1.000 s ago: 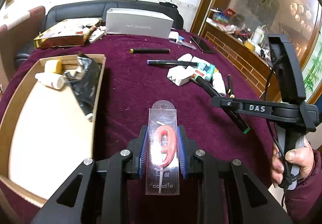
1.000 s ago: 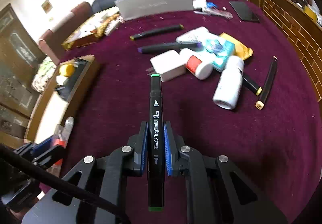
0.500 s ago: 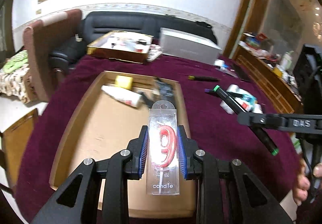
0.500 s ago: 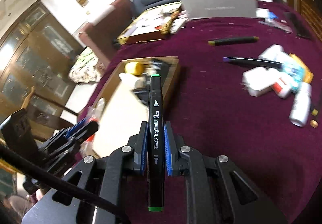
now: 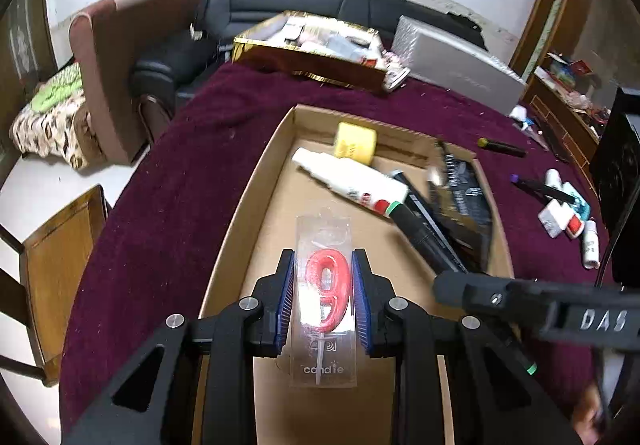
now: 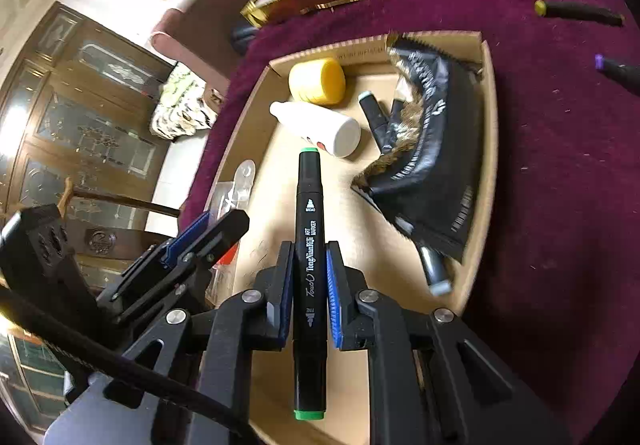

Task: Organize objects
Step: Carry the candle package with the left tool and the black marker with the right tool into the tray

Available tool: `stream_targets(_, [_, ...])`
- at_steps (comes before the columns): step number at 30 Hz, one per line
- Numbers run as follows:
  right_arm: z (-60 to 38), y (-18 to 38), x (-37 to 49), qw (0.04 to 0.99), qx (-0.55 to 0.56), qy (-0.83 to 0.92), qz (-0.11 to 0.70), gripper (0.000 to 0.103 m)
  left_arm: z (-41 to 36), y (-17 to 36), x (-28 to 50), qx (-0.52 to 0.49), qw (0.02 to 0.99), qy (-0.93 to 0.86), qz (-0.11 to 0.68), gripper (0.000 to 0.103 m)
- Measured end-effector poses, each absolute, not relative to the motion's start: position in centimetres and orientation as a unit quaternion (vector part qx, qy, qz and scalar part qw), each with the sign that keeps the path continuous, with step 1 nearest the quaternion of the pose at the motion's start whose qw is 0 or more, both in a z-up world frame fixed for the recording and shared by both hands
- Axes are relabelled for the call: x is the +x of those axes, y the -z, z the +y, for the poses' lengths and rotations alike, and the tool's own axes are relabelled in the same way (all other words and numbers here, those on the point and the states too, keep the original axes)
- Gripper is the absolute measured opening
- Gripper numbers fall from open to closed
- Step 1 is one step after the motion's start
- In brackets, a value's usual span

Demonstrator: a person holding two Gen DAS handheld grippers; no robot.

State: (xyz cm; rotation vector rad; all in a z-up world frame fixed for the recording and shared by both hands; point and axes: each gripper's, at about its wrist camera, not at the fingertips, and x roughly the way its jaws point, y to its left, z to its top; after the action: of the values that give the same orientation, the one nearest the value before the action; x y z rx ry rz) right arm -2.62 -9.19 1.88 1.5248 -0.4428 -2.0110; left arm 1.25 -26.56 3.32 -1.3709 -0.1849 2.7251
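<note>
My left gripper point(image 5: 323, 265) is shut on a clear pack with a red number-nine candle point(image 5: 325, 295), held over the near half of the shallow cardboard box point(image 5: 244, 205). My right gripper point(image 6: 308, 257) is shut on a black art marker with green caps point(image 6: 308, 241), also above the box point(image 6: 486, 149). Each gripper shows in the other's view: the right one with its marker point(image 5: 424, 233) at the right, the left one point(image 6: 208, 233) at the left with the candle pack point(image 6: 232, 189). Inside the box lie a yellow cylinder point(image 6: 318, 81), a white bottle point(image 6: 320, 127), a black pouch point(image 6: 432, 165) and markers.
The box sits on a maroon tablecloth point(image 5: 168, 181). Loose markers point(image 5: 502, 147), small bottles and packets point(image 5: 564, 213) lie to the right. A gold tray point(image 5: 316, 49) and a grey box point(image 5: 460, 61) stand at the back. A chair point(image 5: 52, 261) stands off the left edge.
Both grippers have swung left from the pile of loose items to above the cardboard box, still gripping the candle pack and the green-capped marker.
</note>
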Motion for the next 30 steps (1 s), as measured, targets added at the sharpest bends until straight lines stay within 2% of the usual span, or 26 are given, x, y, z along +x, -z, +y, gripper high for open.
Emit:
stream_targets(16, [-11.7,0.1,-5.0,0.260,0.587,0.752,-0.146,0.013,-28.3,-1.4,-0.9,-0.478,0.040,-0.871,-0.109,0.023])
stream_targets(20, [-12.0,-0.1,-4.8,0.257,0.583,0.759,-0.133,0.015,-28.9,-1.2,-1.0,-0.481,0.042,-0.866,-0.128,0.026])
stream_targets(23, [-12.0,-0.3,-4.6,0.249,0.575,0.768,-0.132,0.022,-29.1,-1.2,-0.9,-0.479,0.040,-0.867,-0.134,0.027])
stream_targets(27, [-11.7,-1.4,-4.1,0.253,0.557,0.782,-0.121,0.046,-29.4,-1.8,-0.3,-0.469,0.039,-0.869,-0.151,0.027])
stream_targets(28, [-11.4,-2.1,-3.8,0.255,0.546,0.790,-0.117,0.048,-29.4,-2.1,-0.1,-0.466,0.041,-0.870,-0.154,0.028])
stream_targets(30, [-10.7,-3.3,-3.3,0.258,0.532,0.799,-0.113,0.053,-29.1,-3.0,0.7,-0.459,0.047,-0.873,-0.159,0.036])
